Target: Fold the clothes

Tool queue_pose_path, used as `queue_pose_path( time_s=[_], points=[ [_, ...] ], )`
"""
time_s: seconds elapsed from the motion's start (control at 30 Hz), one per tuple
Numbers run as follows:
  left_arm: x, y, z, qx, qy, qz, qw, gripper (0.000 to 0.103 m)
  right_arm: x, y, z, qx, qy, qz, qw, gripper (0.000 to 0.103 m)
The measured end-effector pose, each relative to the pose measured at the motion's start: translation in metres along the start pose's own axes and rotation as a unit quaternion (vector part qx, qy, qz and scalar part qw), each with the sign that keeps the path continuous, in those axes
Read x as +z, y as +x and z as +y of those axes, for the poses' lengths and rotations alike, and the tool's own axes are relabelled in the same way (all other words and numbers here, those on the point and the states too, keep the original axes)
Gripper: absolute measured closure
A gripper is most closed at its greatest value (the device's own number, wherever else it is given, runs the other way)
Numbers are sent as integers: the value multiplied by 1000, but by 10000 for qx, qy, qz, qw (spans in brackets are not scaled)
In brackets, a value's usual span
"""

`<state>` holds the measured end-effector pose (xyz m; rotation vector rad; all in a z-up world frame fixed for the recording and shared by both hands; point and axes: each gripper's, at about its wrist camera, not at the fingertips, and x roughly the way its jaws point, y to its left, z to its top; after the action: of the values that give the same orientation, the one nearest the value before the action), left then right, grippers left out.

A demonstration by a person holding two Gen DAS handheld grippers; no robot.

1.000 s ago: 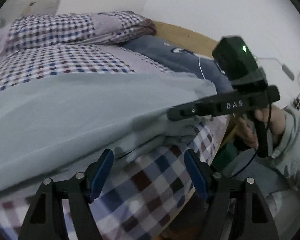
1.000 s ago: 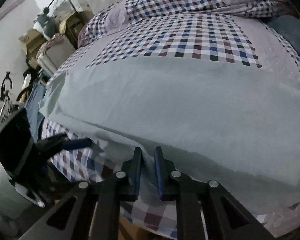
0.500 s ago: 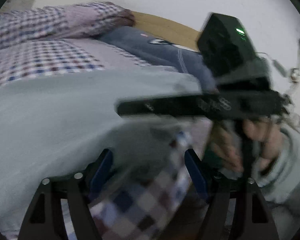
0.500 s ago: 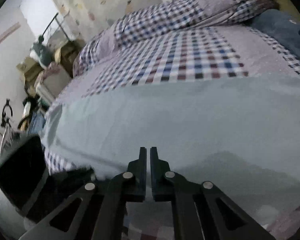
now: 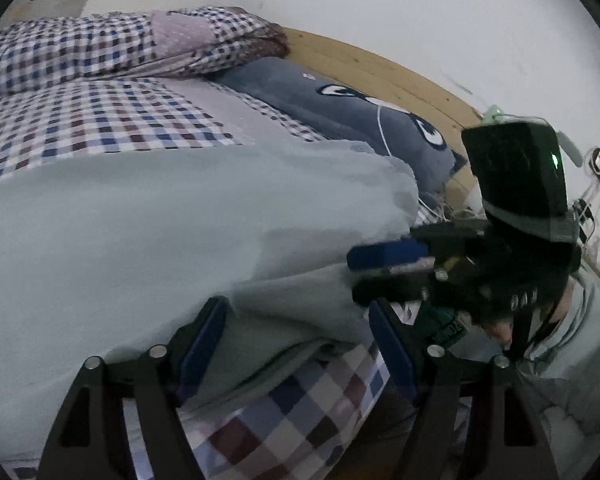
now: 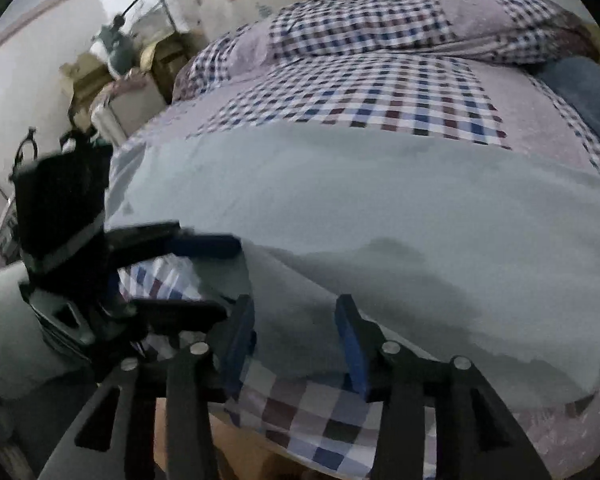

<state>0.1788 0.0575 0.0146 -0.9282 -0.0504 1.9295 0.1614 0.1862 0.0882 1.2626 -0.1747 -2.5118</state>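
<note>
A pale blue-grey garment (image 5: 148, 232) lies spread across the checkered bedspread (image 5: 92, 120), its near edge folded into a bulky layer. It also shows in the right wrist view (image 6: 380, 208). My left gripper (image 5: 300, 332) is open with the folded near edge between its fingers. My right gripper (image 6: 296, 332) is open over the same edge, just right of the left one. The right gripper also shows in the left wrist view (image 5: 384, 276), and the left gripper in the right wrist view (image 6: 204, 276).
A checkered pillow (image 5: 112, 48) and a dark blue plush cushion (image 5: 340, 108) lie at the head of the bed by the wooden headboard (image 5: 380, 68). The bed's near edge (image 6: 300, 432) is just below the grippers. Cluttered furniture (image 6: 112, 68) stands beyond the bed's far side.
My right gripper was shut on the garment's edge and carried it leftward. It has now opened and let the fabric go. The left gripper stayed open.
</note>
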Motion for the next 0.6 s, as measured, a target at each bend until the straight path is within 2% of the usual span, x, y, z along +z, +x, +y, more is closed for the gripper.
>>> queue_pose_path(
  time_s=[0.2,0.23,0.27,0.3,0.33,0.4,0.5,0.6],
  points=[
    [-10,-12,5,142,125,85,9998,26,2,24,13,-363,-464,228,9980,56],
    [-11,-14,5,166,146,100,9997,26,2,29,12,-439,-502,256,9974,59],
    [-14,-15,5,151,149,130,9997,26,2,33,11,-527,-567,289,9966,72],
    [-17,-17,4,122,147,166,9997,26,3,37,12,-592,-641,309,9957,79],
    [-20,-18,2,85,164,204,9996,26,4,36,13,-580,-630,257,9960,94],
    [-26,-20,-4,7,214,281,9994,26,9,27,13,-507,-496,21,9975,97],
    [-29,-17,-18,-164,385,343,9985,26,15,6,6,-184,-166,-378,9990,99],
    [-25,-16,-33,-215,642,228,9974,26,17,-12,5,46,8,-648,9979,100]
  ],
)
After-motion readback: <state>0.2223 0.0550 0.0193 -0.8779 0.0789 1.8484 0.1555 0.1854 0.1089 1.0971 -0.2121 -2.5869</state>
